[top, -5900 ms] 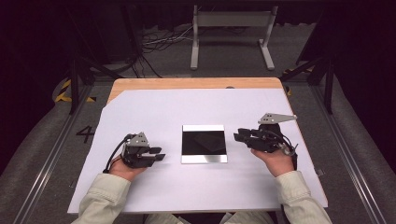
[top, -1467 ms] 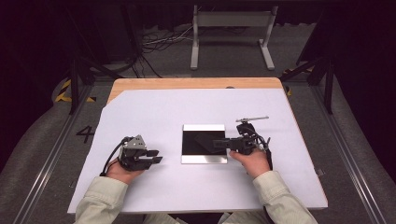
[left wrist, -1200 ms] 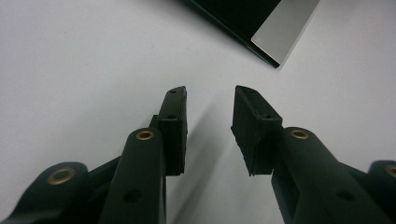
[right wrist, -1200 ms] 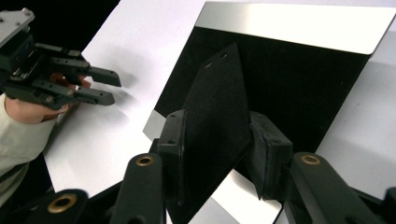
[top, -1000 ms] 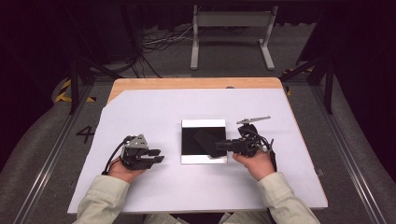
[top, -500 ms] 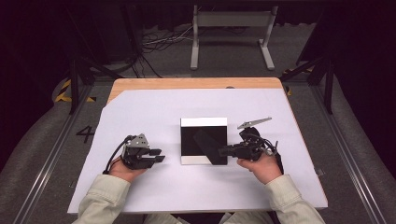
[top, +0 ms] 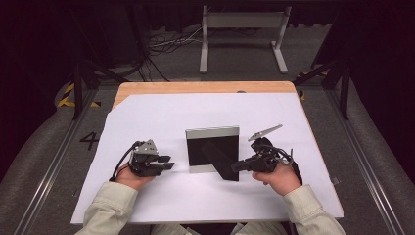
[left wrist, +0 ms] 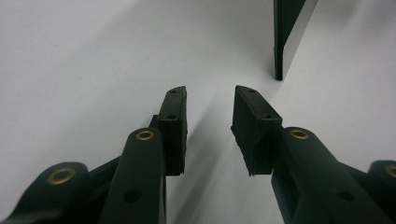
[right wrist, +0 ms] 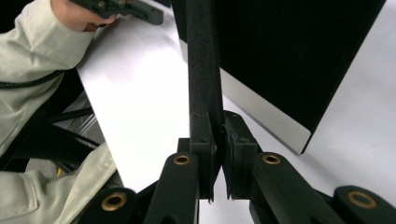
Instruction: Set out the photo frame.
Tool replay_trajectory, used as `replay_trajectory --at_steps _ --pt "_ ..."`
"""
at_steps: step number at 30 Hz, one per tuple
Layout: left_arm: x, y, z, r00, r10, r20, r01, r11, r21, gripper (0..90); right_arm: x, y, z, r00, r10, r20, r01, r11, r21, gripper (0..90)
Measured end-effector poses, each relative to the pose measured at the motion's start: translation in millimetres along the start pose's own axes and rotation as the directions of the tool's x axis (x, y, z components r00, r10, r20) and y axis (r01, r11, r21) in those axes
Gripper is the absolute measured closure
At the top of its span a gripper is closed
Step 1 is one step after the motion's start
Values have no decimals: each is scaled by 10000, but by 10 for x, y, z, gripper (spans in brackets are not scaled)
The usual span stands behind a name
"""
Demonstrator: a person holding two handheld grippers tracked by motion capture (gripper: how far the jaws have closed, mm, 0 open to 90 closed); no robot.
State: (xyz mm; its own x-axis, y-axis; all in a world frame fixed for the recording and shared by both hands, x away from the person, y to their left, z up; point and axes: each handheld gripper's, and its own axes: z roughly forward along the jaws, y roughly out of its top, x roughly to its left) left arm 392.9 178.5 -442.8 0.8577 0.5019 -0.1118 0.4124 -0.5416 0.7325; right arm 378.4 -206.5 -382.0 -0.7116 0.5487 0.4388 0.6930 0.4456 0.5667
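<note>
A picture frame (top: 211,138) with a black back and silver rim sits at the middle of the white table sheet (top: 161,117). Its black fold-out stand (top: 221,163) is swung out toward the near right. My right gripper (top: 238,167) is shut on the stand's tip, and its jaws have just been closing on it. In the right gripper view the thin black stand (right wrist: 203,60) runs up from between the pressed pads of the right gripper (right wrist: 218,128), with the frame's back (right wrist: 289,51) behind it. My left gripper (top: 167,162) rests on the sheet left of the frame, open. In its own view nothing lies between the jaws of the left gripper (left wrist: 208,100).
The frame's edge (left wrist: 285,37) stands ahead of the left jaws. A strip of the wooden tabletop (top: 205,87) shows at the far edge. Beyond it on the floor are a metal stand (top: 242,29) and cables (top: 166,46). A pale sleeve (right wrist: 37,74) and the other hand lie to the left.
The right gripper came in from the right, closed on the stand and drew it out from the frame's back toward the near right. The left gripper has stayed put.
</note>
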Motion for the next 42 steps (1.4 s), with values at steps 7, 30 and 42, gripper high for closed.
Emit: replay_trajectory --at_steps 7,30,42 --pt "4 7 10 10000 -24 14 24 10000 -47 657 69 8 -14 9980 -214 -589 212 9998 -46 873" --pt "-8 3 19 10000 50 20 -50 10000 2 659 153 31 -132 9944 -1053 -111 1028 9853 -1367 882" --pt "-9 3 22 10000 79 12 -79 10000 24 659 76 -18 -160 9786 -1719 1132 1929 9578 -2131 881"
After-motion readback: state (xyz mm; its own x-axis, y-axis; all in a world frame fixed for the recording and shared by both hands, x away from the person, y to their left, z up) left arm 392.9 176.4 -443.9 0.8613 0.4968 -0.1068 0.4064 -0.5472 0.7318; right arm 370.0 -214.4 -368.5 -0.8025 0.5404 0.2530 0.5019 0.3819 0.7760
